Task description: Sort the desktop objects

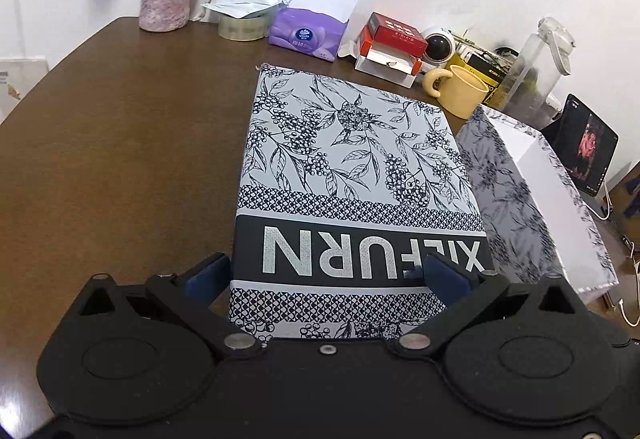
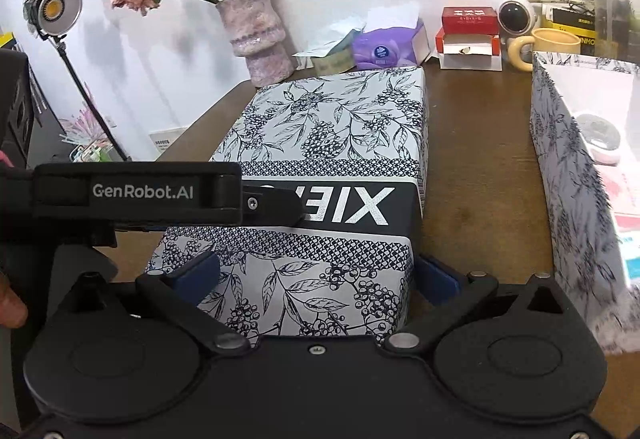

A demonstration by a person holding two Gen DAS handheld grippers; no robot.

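We're working the box lid (image 1: pixel 352 175), which is lying flat mid-table (image 1: pixel 120 159), just beside the open box (image 1: pixel 532 199) at the right edge. Left gripper (image 1: pixel 328 275) and right gripper (image 2: pixel 316 271) are both spread wide, straddling the lid's near end w/o clamping. Prob. light, stiff cardboard, glossy so slippery; we're taking hold at the side rims.

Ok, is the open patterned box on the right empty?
No. In the right wrist view, the open patterned box already holds a round white object and some printed packaging.
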